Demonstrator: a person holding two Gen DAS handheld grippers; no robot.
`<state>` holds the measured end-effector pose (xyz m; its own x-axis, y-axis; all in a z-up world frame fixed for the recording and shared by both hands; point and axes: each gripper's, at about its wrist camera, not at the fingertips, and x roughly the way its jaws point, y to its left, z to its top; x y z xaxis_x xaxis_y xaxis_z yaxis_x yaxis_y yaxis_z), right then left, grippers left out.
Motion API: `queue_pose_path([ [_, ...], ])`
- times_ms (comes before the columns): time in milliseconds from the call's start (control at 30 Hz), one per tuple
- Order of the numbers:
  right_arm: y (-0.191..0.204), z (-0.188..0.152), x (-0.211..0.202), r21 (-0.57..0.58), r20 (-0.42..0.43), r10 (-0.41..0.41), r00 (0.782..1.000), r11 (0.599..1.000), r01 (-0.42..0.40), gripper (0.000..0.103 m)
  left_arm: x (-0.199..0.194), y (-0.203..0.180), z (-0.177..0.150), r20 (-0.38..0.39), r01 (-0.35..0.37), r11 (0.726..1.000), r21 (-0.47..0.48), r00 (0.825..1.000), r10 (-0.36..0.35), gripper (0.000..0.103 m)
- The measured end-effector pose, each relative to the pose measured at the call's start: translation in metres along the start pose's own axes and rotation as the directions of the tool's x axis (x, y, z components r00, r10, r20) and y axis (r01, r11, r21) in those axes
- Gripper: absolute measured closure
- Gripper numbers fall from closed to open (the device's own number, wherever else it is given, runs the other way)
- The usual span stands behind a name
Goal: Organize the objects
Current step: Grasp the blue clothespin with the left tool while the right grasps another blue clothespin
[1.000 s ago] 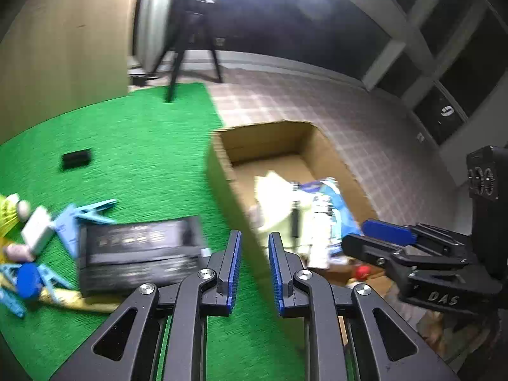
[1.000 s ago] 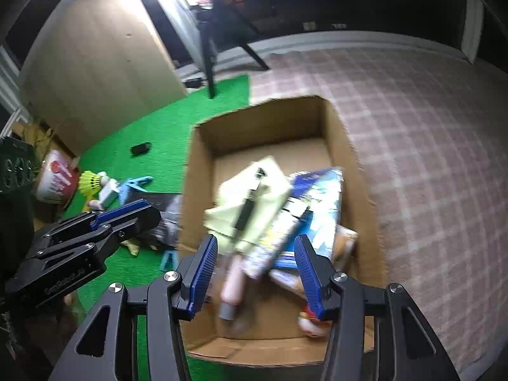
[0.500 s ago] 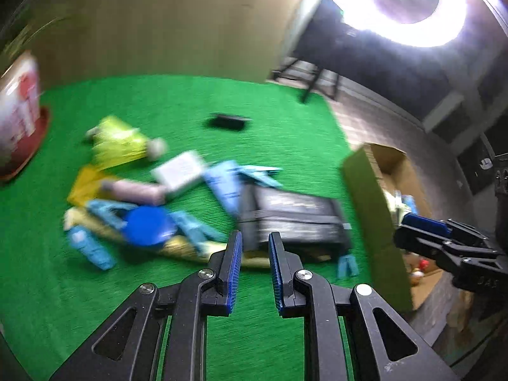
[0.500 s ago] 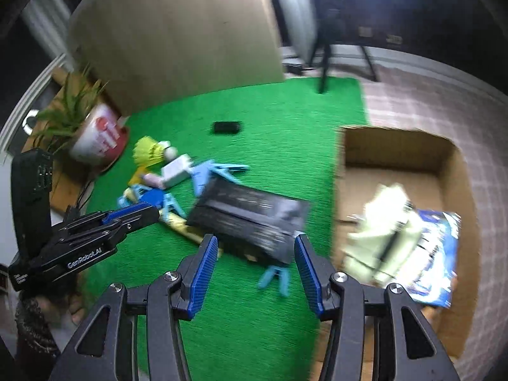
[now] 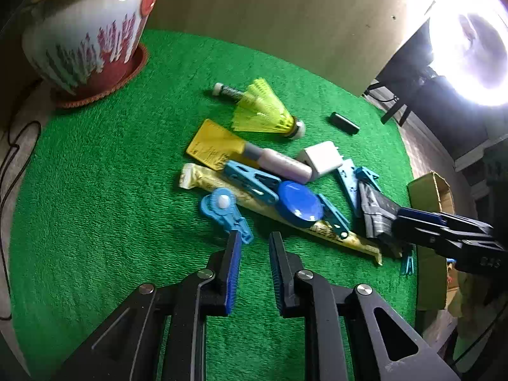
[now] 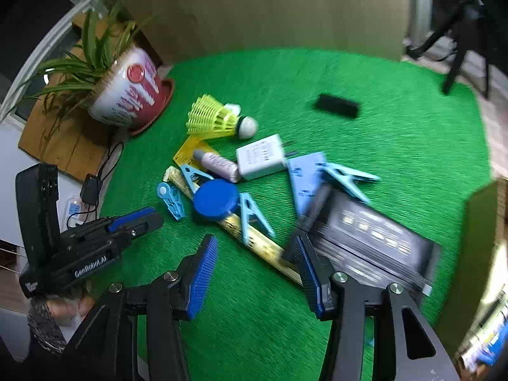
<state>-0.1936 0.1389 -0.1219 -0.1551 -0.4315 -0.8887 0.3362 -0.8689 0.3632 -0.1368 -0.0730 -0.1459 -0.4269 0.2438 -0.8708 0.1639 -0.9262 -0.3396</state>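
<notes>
Green turf (image 5: 95,209) is strewn mid-frame with a yellow shuttlecock (image 5: 263,111), blue clothespins (image 5: 250,179), a blue round lid (image 5: 300,203) and a white charger (image 5: 320,158). The left hand-held gripper (image 5: 253,244), its jaws just having been opening, is seen released with nothing between them at lower centre. The right hand-held gripper (image 6: 255,247) is held released over a long yellow packet (image 6: 260,241).

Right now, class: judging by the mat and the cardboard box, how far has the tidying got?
Done: the cardboard box at the mat's edge already holds a few items, barely visible. In hand: nothing; the left gripper and right gripper both hang empty above the pile. Left: the shuttlecock, white charger, blue round lid, blue clips, black packet and small black block lie on the green mat.
</notes>
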Motion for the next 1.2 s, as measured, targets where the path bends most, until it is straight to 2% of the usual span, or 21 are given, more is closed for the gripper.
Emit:
queue_pose_path([
  [100, 0.007, 0.009, 0.021, -0.011, -0.038, -0.010, 0.999, 1.000, 0.010, 0.056, 0.004, 0.006, 0.001, -0.005, 0.008, 1.000, -0.008, 1.000, -0.008, 0.076],
  [400, 0.008, 0.019, 0.053, -0.026, -0.097, -0.052, 0.994, 0.998, 0.050, 0.057, 0.017, 0.006, 0.007, -0.028, 0.020, 1.000, -0.006, 0.999, -0.020, 0.076],
  [467, 0.009, 0.020, 0.057, -0.034, -0.109, -0.056, 0.992, 0.998, 0.053, 0.063, 0.020, 0.005, 0.008, -0.032, 0.017, 1.000, -0.007, 0.999, -0.017, 0.076],
  [633, 0.007, 0.021, 0.066, -0.059, -0.126, -0.098, 0.987, 0.994, 0.091, 0.068, 0.029, 0.003, 0.011, -0.041, -0.001, 1.000, 0.002, 0.999, 0.001, 0.076],
  [800, 0.009, 0.019, 0.069, -0.082, -0.111, -0.118, 0.987, 0.991, 0.109, 0.070, 0.035, 0.006, 0.014, -0.044, -0.026, 1.000, -0.007, 0.999, 0.026, 0.076],
  [967, 0.017, 0.016, 0.071, -0.138, -0.105, -0.151, 0.983, 0.981, 0.136, 0.080, 0.036, 0.011, 0.014, -0.031, -0.020, 1.000, -0.010, 0.999, 0.020, 0.074],
  [1200, 0.009, 0.014, 0.067, -0.096, -0.102, -0.108, 0.989, 0.991, 0.098, 0.083, 0.033, 0.006, 0.012, -0.020, -0.012, 1.000, 0.027, 1.000, 0.013, 0.082],
])
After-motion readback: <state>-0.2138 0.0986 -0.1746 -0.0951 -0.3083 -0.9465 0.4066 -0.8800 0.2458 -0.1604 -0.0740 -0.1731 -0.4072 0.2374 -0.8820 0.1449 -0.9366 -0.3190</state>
